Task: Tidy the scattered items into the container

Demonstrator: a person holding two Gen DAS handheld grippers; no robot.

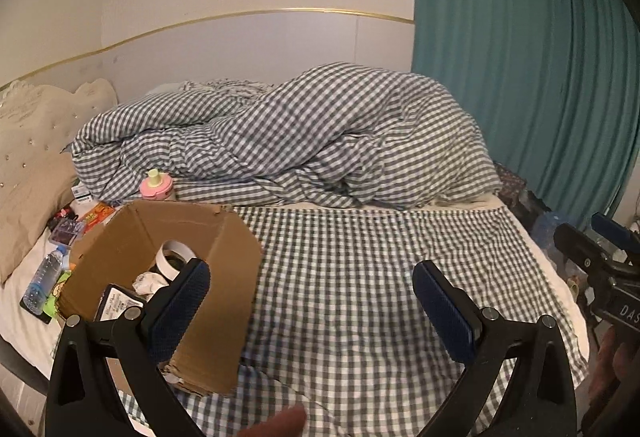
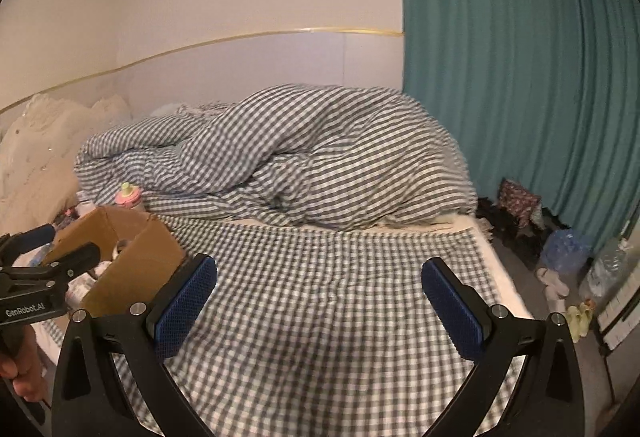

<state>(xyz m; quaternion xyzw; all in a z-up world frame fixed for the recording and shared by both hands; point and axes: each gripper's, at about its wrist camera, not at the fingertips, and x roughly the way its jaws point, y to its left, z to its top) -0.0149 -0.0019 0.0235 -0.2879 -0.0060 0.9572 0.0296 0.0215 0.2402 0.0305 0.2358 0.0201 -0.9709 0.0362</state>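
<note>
Left wrist view: cardboard box [image 1: 168,277] on bed's left side, tape roll [image 1: 176,257] already inside. Water bottle [image 1: 43,279], pink cup [image 1: 157,185], snack packet [image 1: 98,215] crowded behind it; neighbours likely knocked during reach. Left gripper [image 1: 312,283] spread wide, nothing held.

Right wrist view: right gripper [image 2: 319,279] wide apart, empty, above checked sheet [image 2: 340,297]; box risks being tipped by careless drop.

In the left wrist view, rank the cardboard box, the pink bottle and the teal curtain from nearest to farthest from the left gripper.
From the left gripper:
1. Cardboard box, right at its left finger.
2. Pink bottle, behind the box, against the duvet.
3. Teal curtain, far right, beyond the bed.
</note>
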